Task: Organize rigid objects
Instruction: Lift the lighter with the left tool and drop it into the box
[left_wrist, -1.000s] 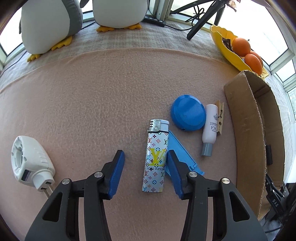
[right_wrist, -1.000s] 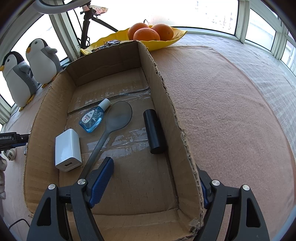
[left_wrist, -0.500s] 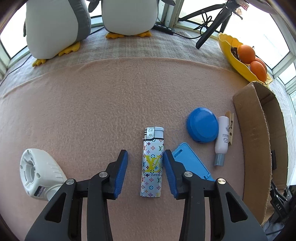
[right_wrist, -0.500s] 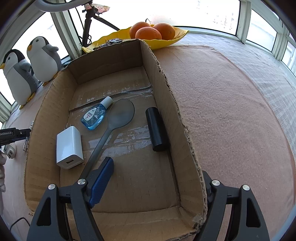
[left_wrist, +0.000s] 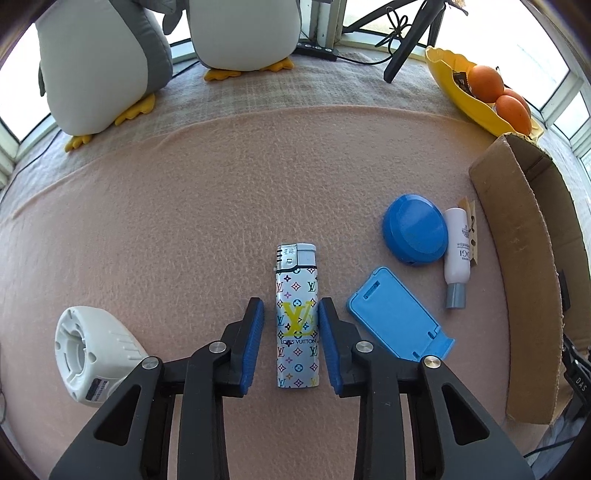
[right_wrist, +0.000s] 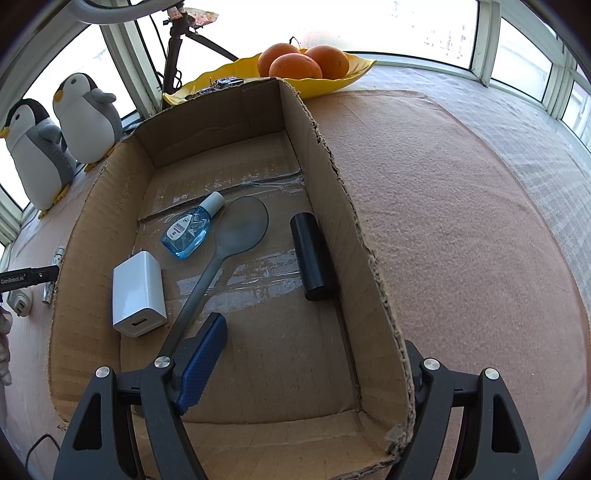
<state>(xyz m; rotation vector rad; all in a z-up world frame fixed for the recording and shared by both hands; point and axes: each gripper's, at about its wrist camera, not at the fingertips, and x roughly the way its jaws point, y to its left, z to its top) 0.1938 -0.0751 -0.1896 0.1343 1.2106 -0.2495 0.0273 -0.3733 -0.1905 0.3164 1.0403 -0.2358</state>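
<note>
Two closing jaws flank the lighter (left_wrist: 296, 321).

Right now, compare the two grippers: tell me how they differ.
The left gripper straddles the patterned lighter on the pink cloth, jaws just closing, not yet pressing; the right gripper straddles the cardboard box wall, open wide, gripping nothing. The left is narrow, the right wide. Both have blue pads.

The lighter (left_wrist: 297, 321) reads "LOUIS VUITTON".
</note>
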